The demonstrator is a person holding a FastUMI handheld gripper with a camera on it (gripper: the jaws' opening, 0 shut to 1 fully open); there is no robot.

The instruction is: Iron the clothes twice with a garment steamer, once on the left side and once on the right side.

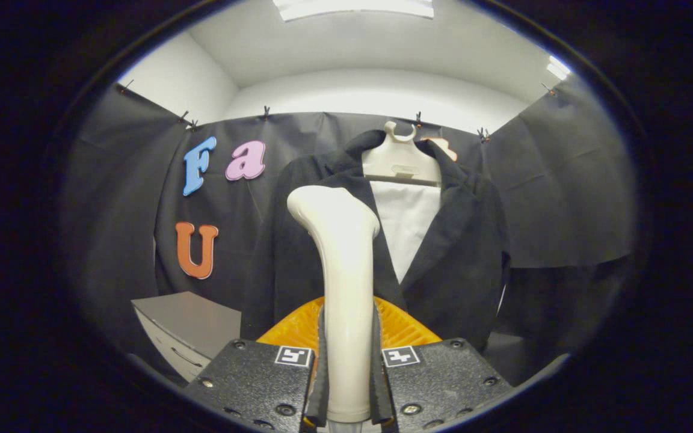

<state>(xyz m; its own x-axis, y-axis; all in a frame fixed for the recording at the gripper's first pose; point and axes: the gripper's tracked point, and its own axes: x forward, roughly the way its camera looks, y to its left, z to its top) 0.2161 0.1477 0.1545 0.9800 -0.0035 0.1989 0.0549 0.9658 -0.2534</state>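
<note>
Here, in the gripper view: claw (348,385) pinching the cream-white handle of the garment steamer (341,282), both fingers (317,367) pressed flat against its sides, the handle standing upright between them and rising well above the fingertips. At the top, the handle bending over toward the left into a rounded, wider end. Behind the lower handle and just above the fingers, a ribbed orange fan-shaped part (403,328) spreading out to either side, seemingly belonging to the steamer; cannot tell more of it. Beyond the steamer, hanging straight ahead: a dark jacket (461,264) with open lapels on a white plastic hanger (400,159), the hanger's hook up against the top edge of the black cloth wall (563,180). Between the lapels, a white shirt front (409,228) narrowing downward into a V. Steamer's upper end overlapping the jacket's lapel on the side nearer the coloured letters; touching or merely in front, cannot tell. Off to that same side and lower, a grey cabinet (187,328) with a flat top and a drawer front with a handle slot, set against the cloth wall, well apart from the jacket's hem. Above the cloth, white walls and a white ceiling with a bright light panel (352,7). Cloth held up along its top edge by small clips (266,111).
</note>
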